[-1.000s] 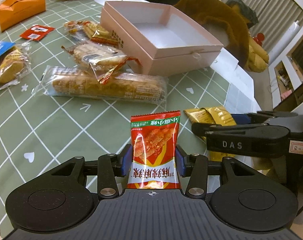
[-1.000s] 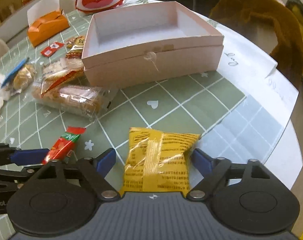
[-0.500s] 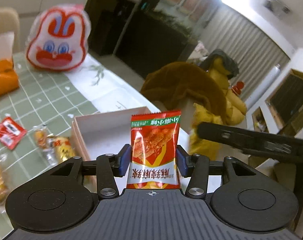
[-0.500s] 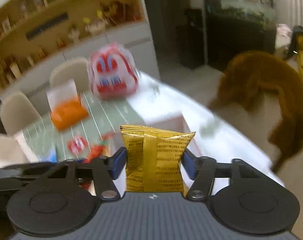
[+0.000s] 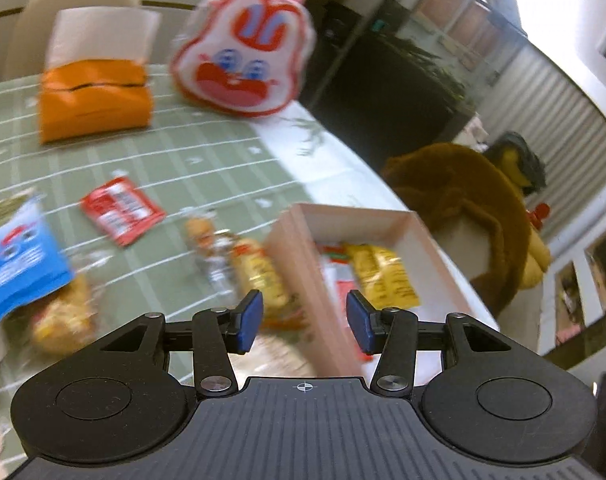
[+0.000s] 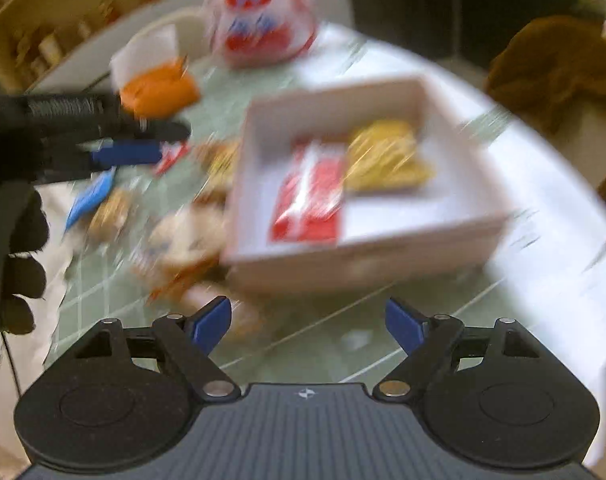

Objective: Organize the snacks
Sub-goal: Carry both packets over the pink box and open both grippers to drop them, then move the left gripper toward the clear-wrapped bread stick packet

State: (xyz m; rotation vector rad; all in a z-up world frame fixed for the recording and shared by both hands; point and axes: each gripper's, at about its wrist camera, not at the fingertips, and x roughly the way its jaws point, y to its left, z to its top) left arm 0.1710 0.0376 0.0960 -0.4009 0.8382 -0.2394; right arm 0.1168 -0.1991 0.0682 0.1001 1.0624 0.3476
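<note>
The pink box [image 5: 299, 264] [image 6: 367, 256] stands open on the green table. Inside it lie a red snack packet [image 6: 309, 204] [image 5: 341, 276] and a yellow snack packet [image 6: 387, 156] [image 5: 383, 276], side by side. My left gripper [image 5: 305, 320] is open and empty above the box's left wall. My right gripper [image 6: 309, 324] is open and empty, in front of the box. The left gripper also shows at the left of the right wrist view [image 6: 131, 152]. Both views are blurred by motion.
Loose snacks lie left of the box: wrapped pastries [image 5: 239, 256], a small red packet [image 5: 121, 210], a blue packet [image 5: 15, 268]. An orange tissue box [image 5: 93, 96] and a rabbit-face bag [image 5: 243, 52] stand at the back. A brown coat [image 5: 463, 200] hangs right.
Both grippers carried their packets up over the box and let go; the red and yellow packets now lie in the box. Both jaws have opened.
</note>
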